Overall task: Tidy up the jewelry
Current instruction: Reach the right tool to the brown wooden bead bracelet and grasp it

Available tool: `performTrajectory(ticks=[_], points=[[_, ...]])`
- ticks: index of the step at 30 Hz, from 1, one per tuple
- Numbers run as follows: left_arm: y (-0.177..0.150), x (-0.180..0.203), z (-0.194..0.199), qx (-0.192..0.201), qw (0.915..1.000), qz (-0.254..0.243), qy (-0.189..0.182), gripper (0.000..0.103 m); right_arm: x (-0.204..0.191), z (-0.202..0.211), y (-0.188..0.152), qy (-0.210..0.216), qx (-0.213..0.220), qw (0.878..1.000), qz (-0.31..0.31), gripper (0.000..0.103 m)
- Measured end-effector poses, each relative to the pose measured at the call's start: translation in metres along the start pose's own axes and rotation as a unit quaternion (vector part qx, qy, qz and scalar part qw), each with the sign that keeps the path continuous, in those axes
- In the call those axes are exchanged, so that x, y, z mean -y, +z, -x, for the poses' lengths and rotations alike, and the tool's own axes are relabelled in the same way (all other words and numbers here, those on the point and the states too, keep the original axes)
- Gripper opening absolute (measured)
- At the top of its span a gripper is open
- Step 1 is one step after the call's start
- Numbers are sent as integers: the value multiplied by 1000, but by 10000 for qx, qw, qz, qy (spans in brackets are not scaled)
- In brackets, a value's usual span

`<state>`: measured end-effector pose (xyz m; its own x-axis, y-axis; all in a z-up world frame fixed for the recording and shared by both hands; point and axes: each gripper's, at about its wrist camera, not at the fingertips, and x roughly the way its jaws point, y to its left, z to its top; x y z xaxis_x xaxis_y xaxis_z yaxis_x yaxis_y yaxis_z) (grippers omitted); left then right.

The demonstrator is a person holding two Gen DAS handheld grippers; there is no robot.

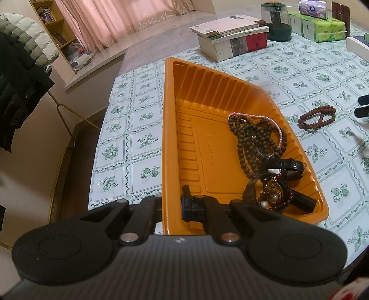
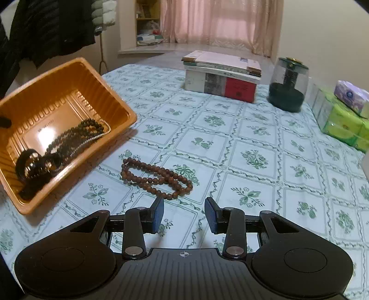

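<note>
An orange plastic tray (image 1: 184, 97) (image 2: 76, 69) lies on the patterned tablecloth. In it lie dark bead strands (image 1: 251, 143) (image 2: 76, 136), a thin pink bead chain (image 1: 280, 131), a black watch (image 1: 288, 167) and a dark red bracelet with pearls (image 1: 274, 196). My left gripper (image 1: 171, 207) is shut on the tray's near wall, one finger inside and one outside. A brown bead necklace (image 2: 156, 177) (image 1: 317, 116) lies on the cloth beside the tray. My right gripper (image 2: 184, 215) is open and empty, just short of the necklace; its fingertips (image 1: 363, 99) show at the left wrist view's right edge.
A stack of books (image 2: 221, 76) (image 1: 233, 39) and a dark green glass jar (image 2: 288, 85) (image 1: 276, 20) stand at the far side. Green and purple tissue packs (image 2: 343, 115) (image 1: 322, 23) sit at the right. A coat rack with jackets (image 1: 18, 69) stands left of the table edge.
</note>
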<state>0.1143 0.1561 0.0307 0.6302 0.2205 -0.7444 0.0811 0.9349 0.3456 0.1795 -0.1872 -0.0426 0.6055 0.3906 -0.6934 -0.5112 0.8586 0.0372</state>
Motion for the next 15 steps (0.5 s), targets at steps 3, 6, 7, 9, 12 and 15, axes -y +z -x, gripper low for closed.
performTrajectory(ticks=[3,6,7,9,12,15], points=[[0,0,0,-20,10000,4,4,4,1,-15,-3,26,23,10000,42,39],[1,-1,1,-38,10000,21,-8,4,4,-29,-4,128,35,9999,57,39],[1,-1,1,-44,10000,19,-8,4,4,-33,-3,153,33,9998,93,39],[1,0,2,-53,10000,9,1,4,3,-38,0,160,28,9996,243,39],[2,0,1,-66,10000,-7,12,3,1,-46,5,174,40,9988,460,36],[2,1,1,-86,10000,-13,16,3,-1,-57,10,187,-23,9974,692,26]])
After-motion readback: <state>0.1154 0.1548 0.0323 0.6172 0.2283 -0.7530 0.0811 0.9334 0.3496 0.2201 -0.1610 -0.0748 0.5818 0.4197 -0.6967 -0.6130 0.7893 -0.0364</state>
